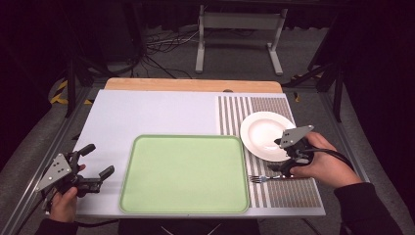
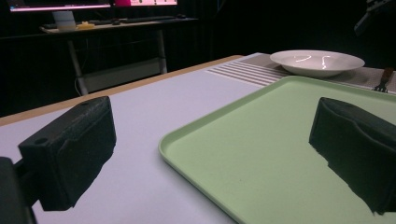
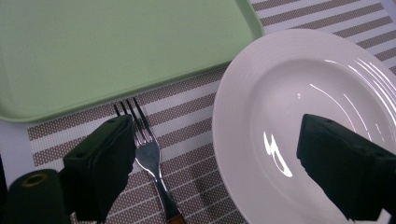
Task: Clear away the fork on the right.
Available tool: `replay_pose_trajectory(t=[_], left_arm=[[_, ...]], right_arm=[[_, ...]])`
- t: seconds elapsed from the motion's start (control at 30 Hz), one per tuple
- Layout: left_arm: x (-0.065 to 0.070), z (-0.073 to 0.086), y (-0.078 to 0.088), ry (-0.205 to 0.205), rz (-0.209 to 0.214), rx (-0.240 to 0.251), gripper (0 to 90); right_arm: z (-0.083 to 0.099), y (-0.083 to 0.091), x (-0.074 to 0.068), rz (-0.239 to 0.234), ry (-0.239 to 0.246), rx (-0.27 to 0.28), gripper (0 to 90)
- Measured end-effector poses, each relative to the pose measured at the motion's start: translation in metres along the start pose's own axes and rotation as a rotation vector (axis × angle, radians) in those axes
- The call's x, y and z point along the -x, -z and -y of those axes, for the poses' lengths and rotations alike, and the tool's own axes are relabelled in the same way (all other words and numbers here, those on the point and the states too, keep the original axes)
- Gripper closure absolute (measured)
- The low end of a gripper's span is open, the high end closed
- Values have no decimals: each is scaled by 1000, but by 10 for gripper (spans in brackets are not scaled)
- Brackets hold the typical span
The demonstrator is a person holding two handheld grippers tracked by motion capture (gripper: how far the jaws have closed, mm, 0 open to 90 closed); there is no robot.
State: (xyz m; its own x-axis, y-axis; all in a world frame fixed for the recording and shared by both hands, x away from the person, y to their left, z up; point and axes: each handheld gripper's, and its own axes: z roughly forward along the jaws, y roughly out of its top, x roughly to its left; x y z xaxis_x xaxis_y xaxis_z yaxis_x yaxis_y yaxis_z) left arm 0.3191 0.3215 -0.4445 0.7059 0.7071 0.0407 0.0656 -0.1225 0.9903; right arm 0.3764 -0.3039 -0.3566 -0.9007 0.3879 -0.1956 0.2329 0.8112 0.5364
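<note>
A pale green tray [image 1: 186, 174] lies empty at the front middle of the white table top. To its right a white plate [image 1: 264, 132] and a fork [image 1: 264, 178] rest on a striped placemat [image 1: 288, 192]. My right gripper [image 1: 282, 155] hovers open over the plate's near rim. In the right gripper view its jaws [image 3: 217, 126] straddle that rim: one beside the fork [image 3: 148, 156], the other above the plate [image 3: 299, 93]. My left gripper [image 1: 99, 159] is open and holds nothing, low at the tray's left side. Its own view has the tray [image 2: 280, 140] between the jaws [image 2: 215, 107].
A wooden strip [image 1: 193, 84] borders the table's far edge. Beyond it on the floor are a white metal stand [image 1: 240, 34] and loose cables [image 1: 161, 46]. The left gripper view looks across to the plate [image 2: 317, 61], the fork [image 2: 384, 81] and a distant desk [image 2: 93, 23].
</note>
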Motion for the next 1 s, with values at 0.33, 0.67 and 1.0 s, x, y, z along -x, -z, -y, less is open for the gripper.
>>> replay_pose_trajectory(t=[0.33, 0.67, 1.0], left_arm=[[0, 0, 0, 0, 1, 0, 13], [0, 0, 0, -1, 1, -1, 14], [0, 0, 0, -3, 1, -4, 15]], right_arm=[[0, -5, 0, -55, 31, -93, 161], [4, -13, -3, -130, 53, -182, 179], [7, -17, -5, -168, 64, -260, 182]])
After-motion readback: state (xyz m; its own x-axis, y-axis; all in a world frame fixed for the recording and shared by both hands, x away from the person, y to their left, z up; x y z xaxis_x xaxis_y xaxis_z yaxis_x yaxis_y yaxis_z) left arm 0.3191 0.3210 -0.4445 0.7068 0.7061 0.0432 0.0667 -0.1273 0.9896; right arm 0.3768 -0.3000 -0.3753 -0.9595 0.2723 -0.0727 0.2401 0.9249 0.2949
